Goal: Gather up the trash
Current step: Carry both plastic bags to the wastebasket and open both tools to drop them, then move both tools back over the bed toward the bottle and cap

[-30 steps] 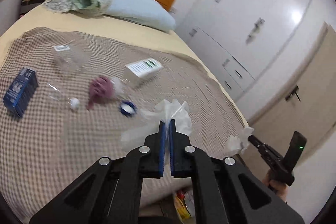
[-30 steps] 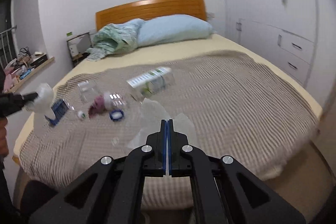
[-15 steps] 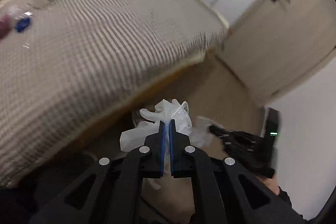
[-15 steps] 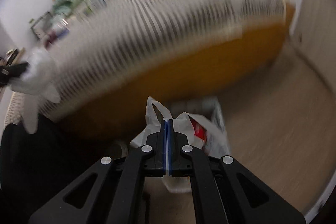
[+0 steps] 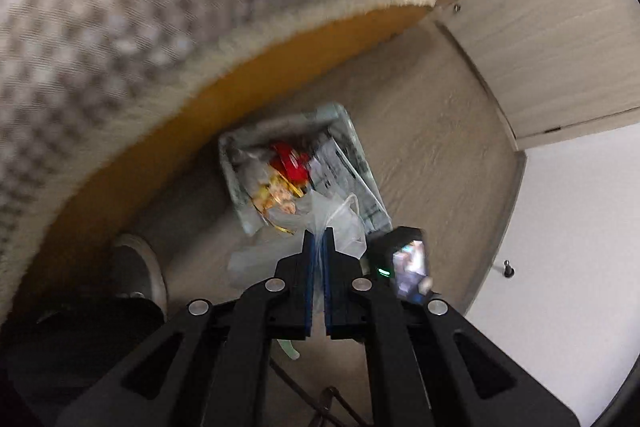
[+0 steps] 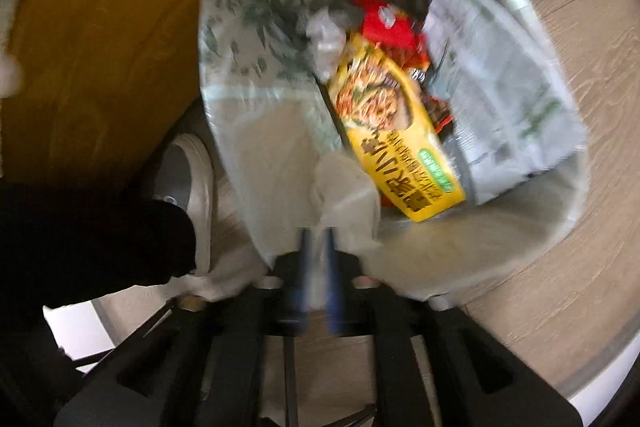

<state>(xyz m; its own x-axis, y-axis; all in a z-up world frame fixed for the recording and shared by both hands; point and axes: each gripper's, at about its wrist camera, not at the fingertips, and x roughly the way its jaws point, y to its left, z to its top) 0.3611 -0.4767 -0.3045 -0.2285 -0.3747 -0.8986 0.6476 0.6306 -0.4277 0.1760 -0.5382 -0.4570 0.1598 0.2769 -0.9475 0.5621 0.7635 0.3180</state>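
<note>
A bin lined with a printed plastic bag [image 6: 256,27] stands on the floor beside the bed, and it also shows in the left wrist view [image 5: 240,151]. Inside lie a yellow noodle packet [image 6: 392,131] and a red wrapper [image 6: 384,23]. My right gripper [image 6: 318,233] points down over the bin's near rim. Its jaws are opening, and a crumpled white plastic piece [image 6: 346,191] sits just off the tips, blurred. My left gripper [image 5: 318,230] is shut on a clear plastic bag [image 5: 340,223], just short of the bin. The right gripper's black body [image 5: 400,243] is close on its right.
The bed's checked blanket [image 5: 160,27] overhangs an orange-brown bed frame [image 5: 240,91] right behind the bin. A person's grey shoe [image 6: 196,183] and dark trouser leg [image 6: 100,235] stand left of the bin. A wooden door [image 5: 540,47] lies beyond open wood floor.
Both grippers have swung down from over the bed to the bin on the floor. The right jaws, shut before, now stand apart. The left still grips its plastic.
</note>
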